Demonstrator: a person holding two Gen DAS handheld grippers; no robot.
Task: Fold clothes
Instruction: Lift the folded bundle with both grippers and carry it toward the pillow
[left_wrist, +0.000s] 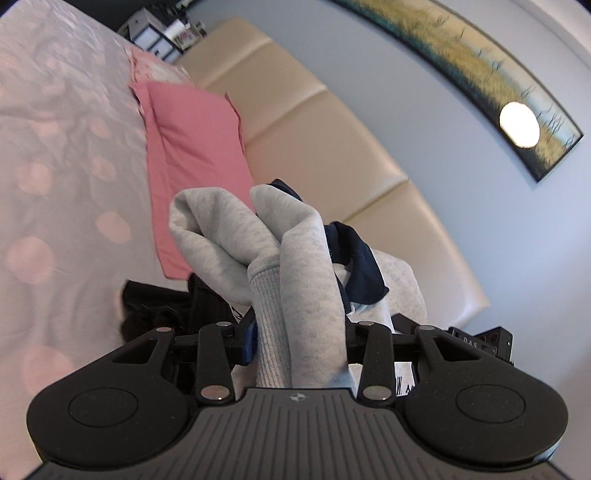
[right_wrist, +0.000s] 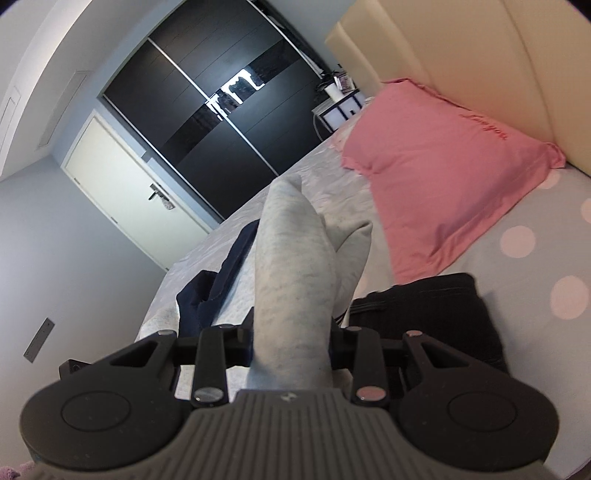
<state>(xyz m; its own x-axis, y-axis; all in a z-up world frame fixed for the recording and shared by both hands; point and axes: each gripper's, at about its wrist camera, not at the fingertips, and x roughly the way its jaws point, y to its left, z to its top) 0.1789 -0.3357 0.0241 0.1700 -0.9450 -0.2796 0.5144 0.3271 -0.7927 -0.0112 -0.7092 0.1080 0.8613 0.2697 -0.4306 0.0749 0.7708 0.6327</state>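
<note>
Grey sweatshirt (left_wrist: 295, 280) clenched by left tongs (left_wrist: 299, 343) and right tongs (right_wrist: 291, 343), lifted near pink pillow (right_wrist: 436, 177); folding unfinished, black garment (right_wrist: 436, 306) beside it.

Both views are evenly lit by soft, rather cool indoor light, with only weak shadows. A round lamp glare (left_wrist: 519, 124) burns white on the picture (left_wrist: 480, 74), and the dark wardrobe (right_wrist: 229, 110) mirrors a bright patch. Fisheye bends the edges strongly, corners go black, and the bedspread (left_wrist: 55, 184) looks slightly blurred.

The pillow (right_wrist: 439, 184) lies on the bed (right_wrist: 535, 266) against the headboard (right_wrist: 480, 55); folded dark clothing (right_wrist: 436, 306) lies nearer.
</note>
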